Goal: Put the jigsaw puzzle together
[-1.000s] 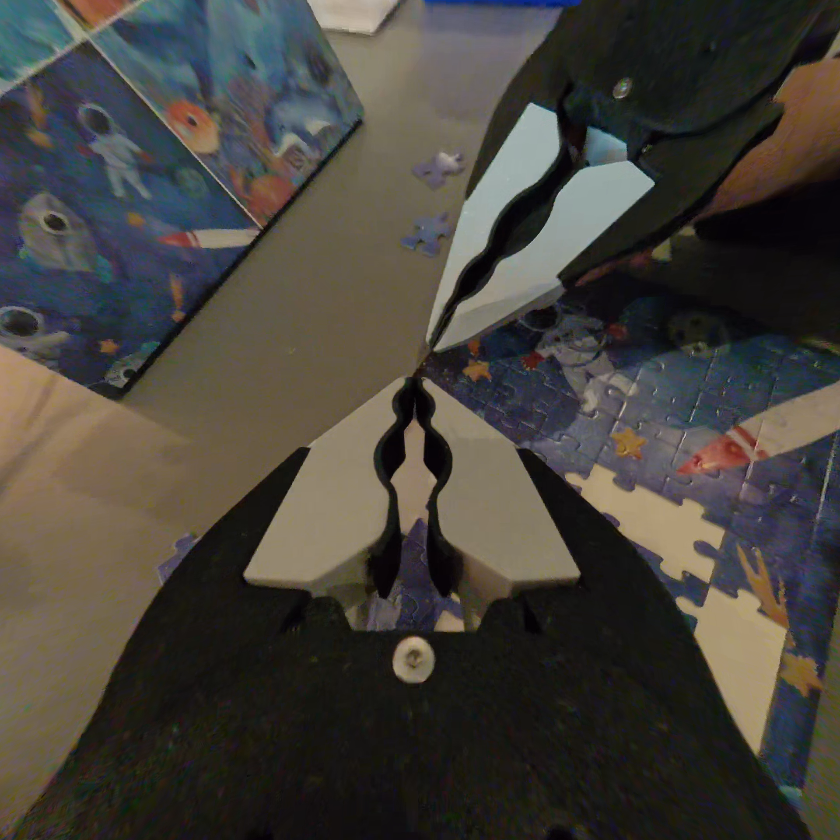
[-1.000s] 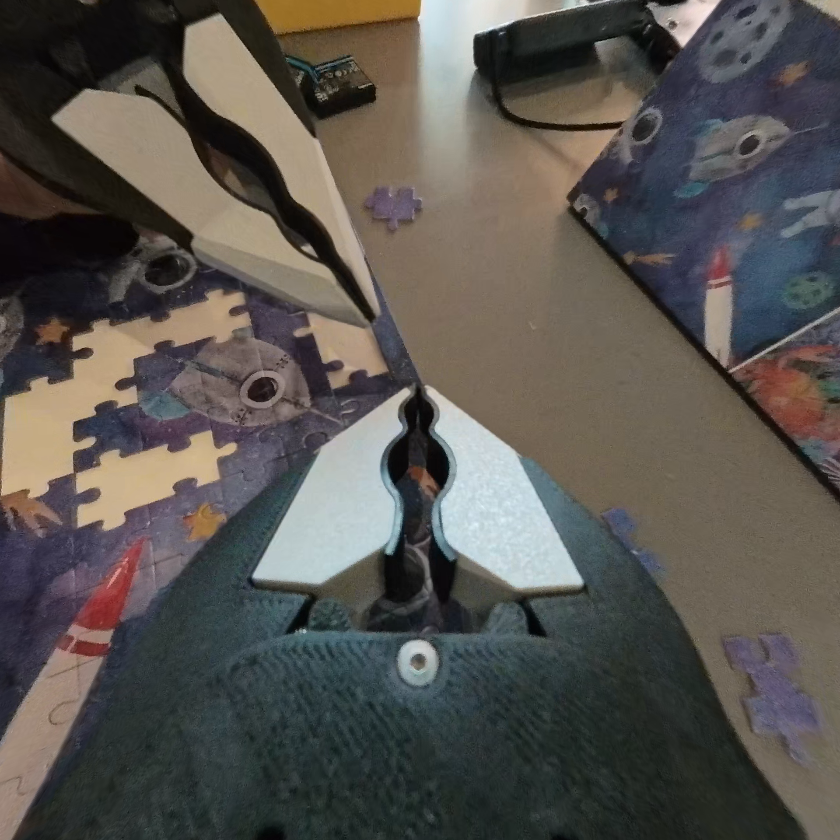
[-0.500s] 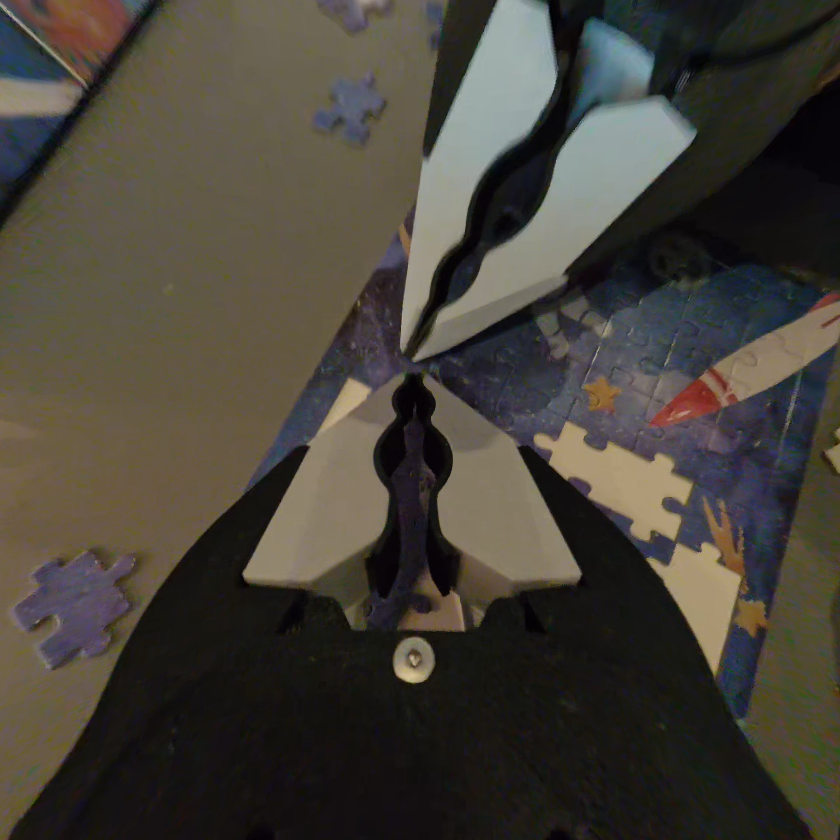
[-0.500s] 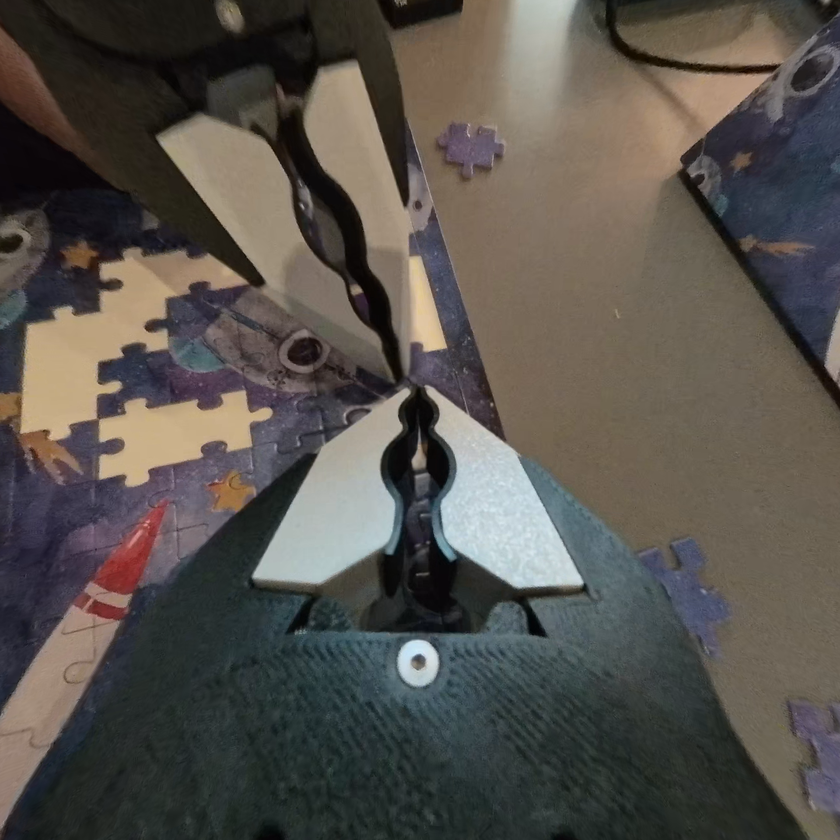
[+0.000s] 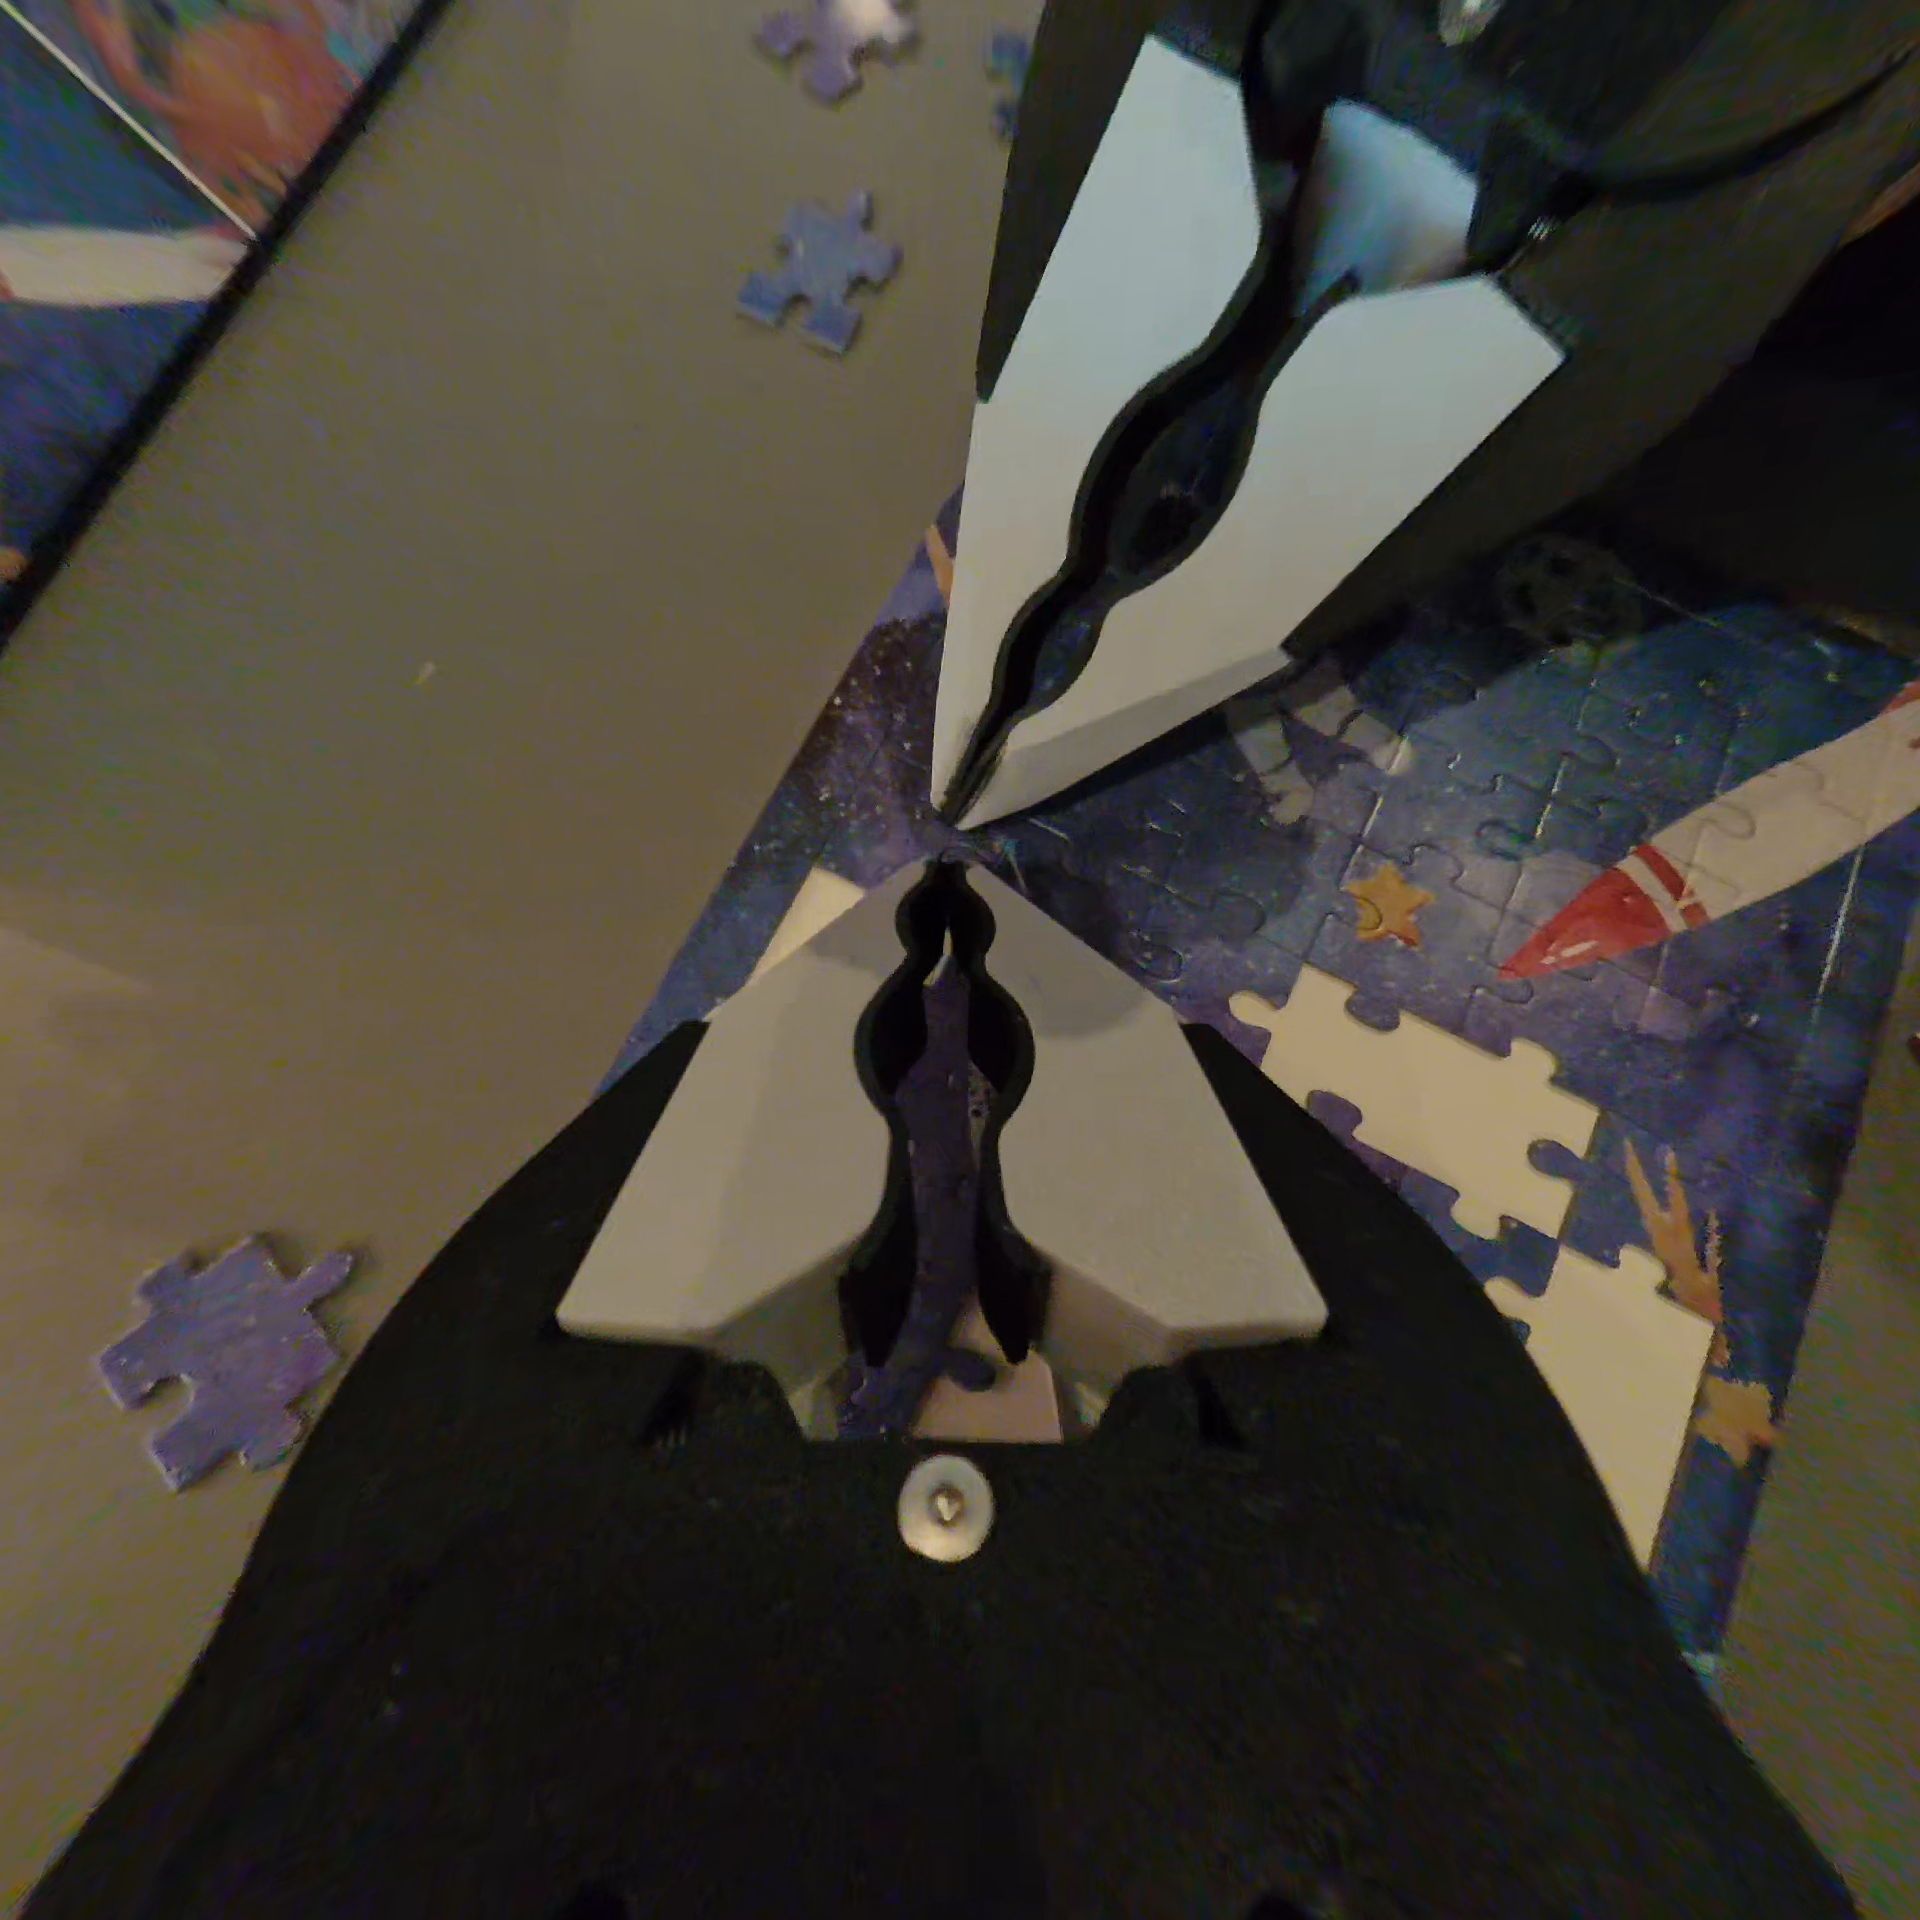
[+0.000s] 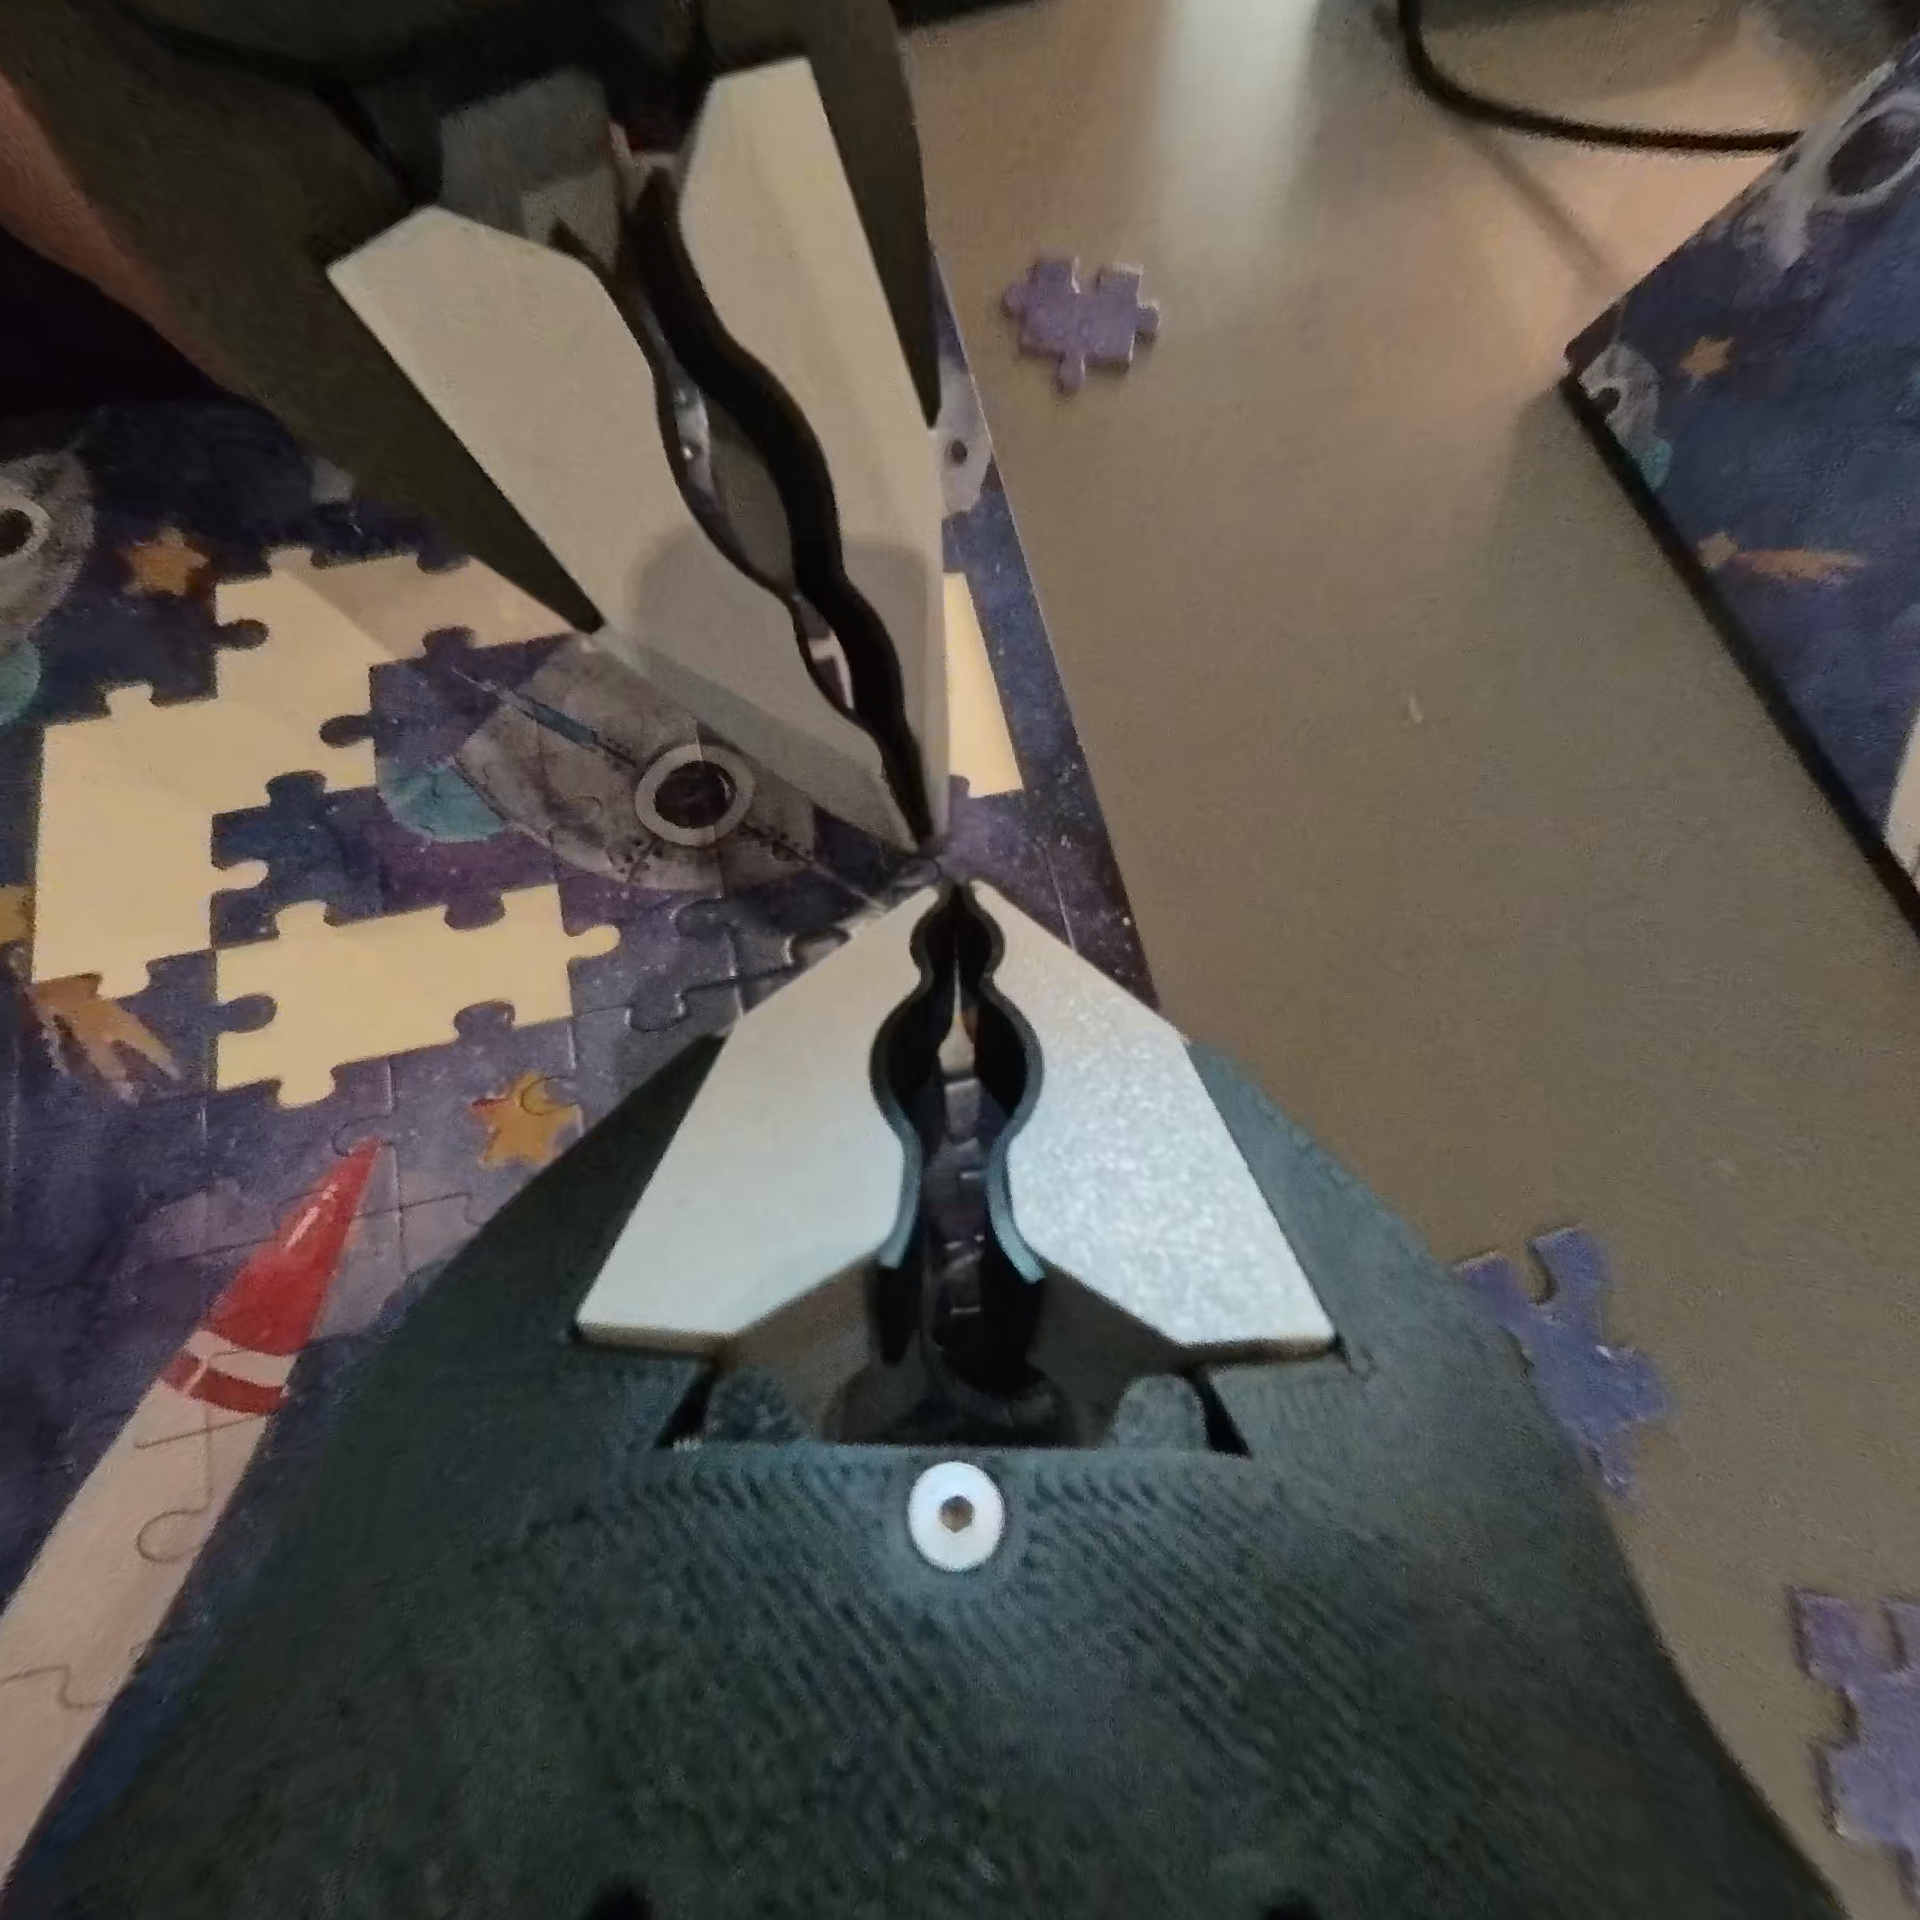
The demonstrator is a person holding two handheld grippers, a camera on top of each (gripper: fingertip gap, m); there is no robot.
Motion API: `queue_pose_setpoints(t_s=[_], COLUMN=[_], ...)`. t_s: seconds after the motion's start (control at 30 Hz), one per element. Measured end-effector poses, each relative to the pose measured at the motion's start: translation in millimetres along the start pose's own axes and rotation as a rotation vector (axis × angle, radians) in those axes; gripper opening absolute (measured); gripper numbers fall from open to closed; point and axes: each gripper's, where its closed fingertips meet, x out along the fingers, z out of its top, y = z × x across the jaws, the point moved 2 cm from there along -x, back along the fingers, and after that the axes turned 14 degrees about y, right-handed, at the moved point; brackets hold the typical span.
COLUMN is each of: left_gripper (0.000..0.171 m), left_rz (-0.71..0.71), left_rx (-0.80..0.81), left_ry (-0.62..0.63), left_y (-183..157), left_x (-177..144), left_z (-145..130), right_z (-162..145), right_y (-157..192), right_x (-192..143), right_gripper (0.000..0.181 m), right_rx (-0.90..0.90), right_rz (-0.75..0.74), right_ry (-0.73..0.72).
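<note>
Here both closed tools meet tip-to-tip above the puzzle.

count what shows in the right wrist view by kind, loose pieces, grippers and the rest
loose puzzle pieces: 3
grippers: 2, right gripper and left gripper
partly built puzzle: 1
printed box: 1
black cable: 1
total: 8
</note>
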Motion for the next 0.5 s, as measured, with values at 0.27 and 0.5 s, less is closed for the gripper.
queue_pose_setpoints(t_s=[0.27, 0.5], left_gripper=[0.000, 0.000], left_rz=[0.023, 0.024], left_rx=[0.005, 0.006], left_ry=[0.004, 0.015], left_y=[1.8, 1.7], left_x=[0.5, 1.7], left_z=[-0.5, -2.1], right_z=[2.1, 2.3], right_y=[1.6, 1.7], right_x=[-1.6, -1.8], right_gripper=[0.000, 0.000], right_rx=[0.001, 0.010], right_rz=[0.009, 0.020], right_ry=[-0.013, -0.017])
